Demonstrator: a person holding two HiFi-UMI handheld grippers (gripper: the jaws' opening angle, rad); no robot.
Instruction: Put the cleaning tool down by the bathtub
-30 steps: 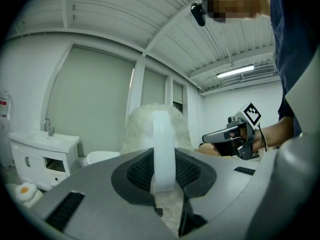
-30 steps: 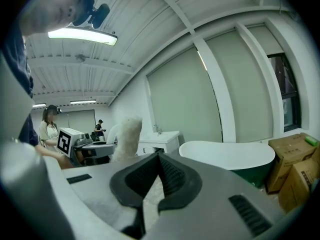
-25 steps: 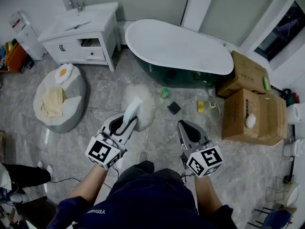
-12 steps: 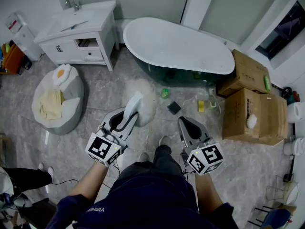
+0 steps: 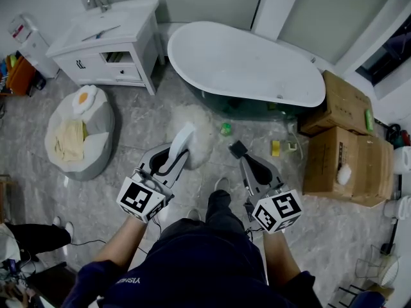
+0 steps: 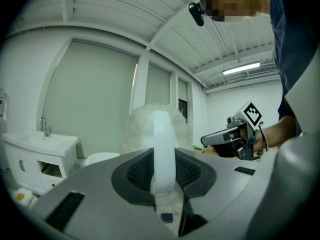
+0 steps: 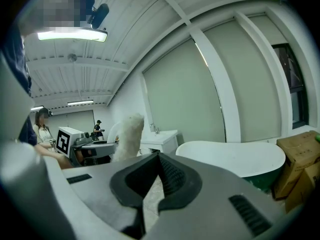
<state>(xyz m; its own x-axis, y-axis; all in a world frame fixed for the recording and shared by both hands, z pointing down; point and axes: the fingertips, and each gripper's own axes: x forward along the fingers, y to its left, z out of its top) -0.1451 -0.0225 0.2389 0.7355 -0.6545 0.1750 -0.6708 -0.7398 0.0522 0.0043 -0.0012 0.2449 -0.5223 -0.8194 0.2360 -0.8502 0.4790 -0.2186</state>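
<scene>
The cleaning tool is a white fluffy duster [image 5: 192, 135] on a curved white handle [image 5: 177, 151]. My left gripper [image 5: 167, 162] is shut on that handle, with the duster head pointing ahead over the floor. In the left gripper view the handle [image 6: 163, 154] stands upright between the pads, and the fluff [image 6: 145, 126] rises behind it. My right gripper [image 5: 252, 167] is beside it, shut and holding nothing. The white bathtub [image 5: 244, 63] with its dark green underside lies ahead; the right gripper view shows the bathtub [image 7: 230, 156] to the right.
A white vanity with a sink [image 5: 109, 40] stands left of the tub, and a grey beanbag [image 5: 80, 130] lies on the floor below it. Cardboard boxes [image 5: 347, 153] sit at the right. A green item [image 5: 225, 129], a black one [image 5: 237, 149] and a yellow one [image 5: 275, 147] lie by the tub.
The person has stepped forward toward the tub, one leg now out in front. Both grippers moved ahead together; the black item now lies just past the right gripper's tip. The grip is unchanged.
</scene>
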